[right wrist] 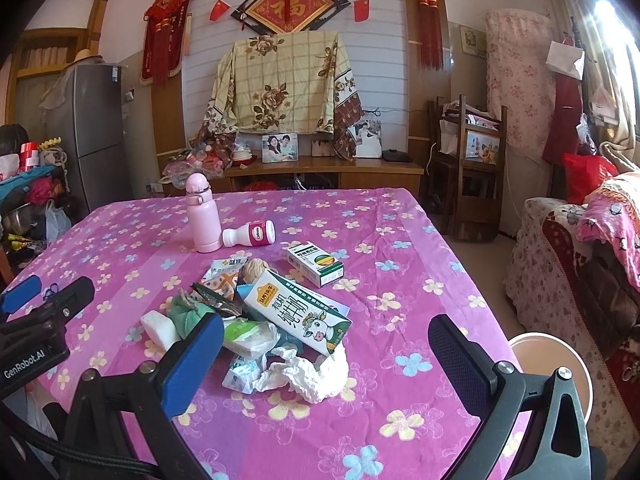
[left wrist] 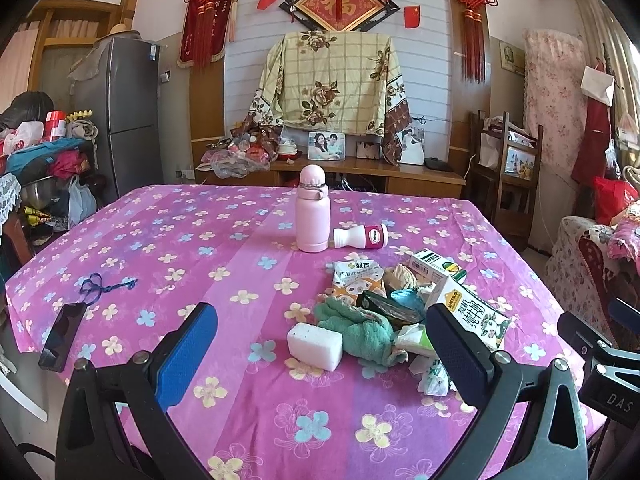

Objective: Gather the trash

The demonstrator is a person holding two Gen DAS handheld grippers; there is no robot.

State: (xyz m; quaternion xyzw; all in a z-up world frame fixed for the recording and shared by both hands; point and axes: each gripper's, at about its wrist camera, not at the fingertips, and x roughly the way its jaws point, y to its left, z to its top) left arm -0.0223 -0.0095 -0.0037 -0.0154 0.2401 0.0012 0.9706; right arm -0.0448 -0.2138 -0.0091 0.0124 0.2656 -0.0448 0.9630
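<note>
A heap of trash lies on the pink flowered tablecloth [left wrist: 160,240]: a milk carton [right wrist: 298,312], crumpled white tissue [right wrist: 308,376], snack wrappers [left wrist: 358,276], a green cloth [left wrist: 354,326] and a white sponge block [left wrist: 314,346]. A small white bottle with a pink label [left wrist: 362,237] lies on its side by an upright pink flask [left wrist: 313,210]. My left gripper [left wrist: 320,348] is open, held near the sponge and cloth. My right gripper [right wrist: 326,356] is open, just before the tissue. Both are empty.
A green-and-white medicine box [right wrist: 316,266] lies behind the carton. A black phone [left wrist: 62,338] and a blue cord [left wrist: 102,286] lie at the table's left edge. A round beige bin [right wrist: 556,364] stands at the table's right side. A sofa [right wrist: 580,260] is at right.
</note>
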